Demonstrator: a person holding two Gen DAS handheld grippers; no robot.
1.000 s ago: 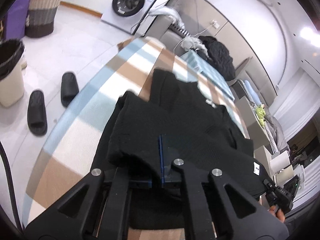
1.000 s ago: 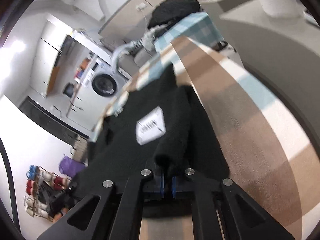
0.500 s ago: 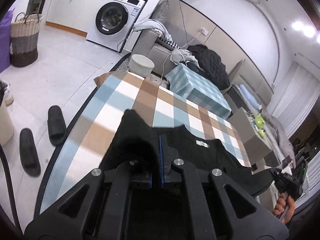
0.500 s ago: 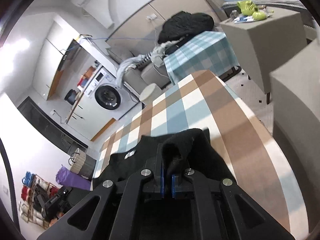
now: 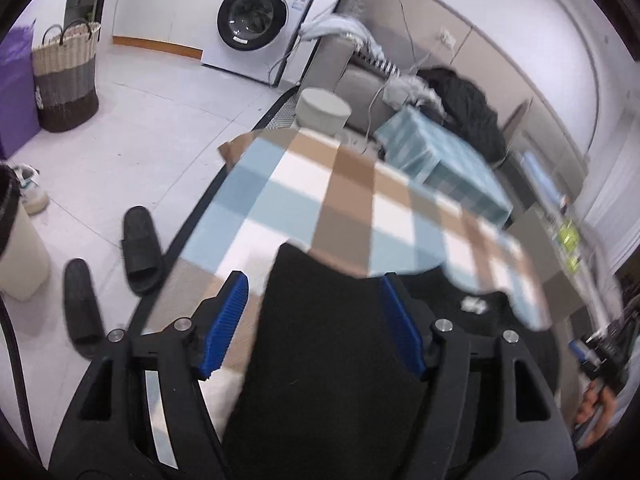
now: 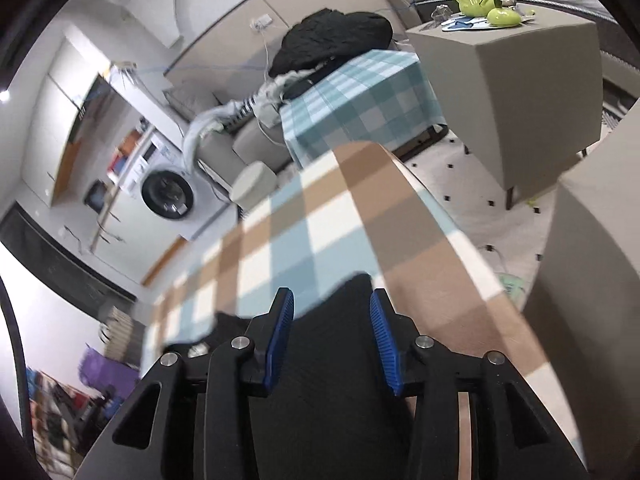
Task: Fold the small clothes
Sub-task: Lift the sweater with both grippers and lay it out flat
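Observation:
A small black knit garment (image 5: 320, 344) lies on the checked tablecloth (image 5: 320, 196) near the table's front edge; its white label (image 5: 474, 304) faces up. My left gripper (image 5: 314, 284) is open, its blue pads either side of the garment's left corner without gripping it. My right gripper (image 6: 332, 302) is open too, its pads astride the garment's right corner (image 6: 340, 360) over the checked tablecloth (image 6: 304, 236). The garment's near part is hidden under both gripper bodies.
Two black slippers (image 5: 140, 248) and a bin (image 5: 16, 248) stand on the floor left of the table. A woven basket (image 5: 66, 76), washing machine (image 5: 256, 20) and round stool (image 5: 324, 110) are beyond. A grey cube table (image 6: 508, 80) is to the right.
Both grippers were shut on the garment's corners, carried them towards the front edge, then opened and let go. The garment now lies folded closer to me.

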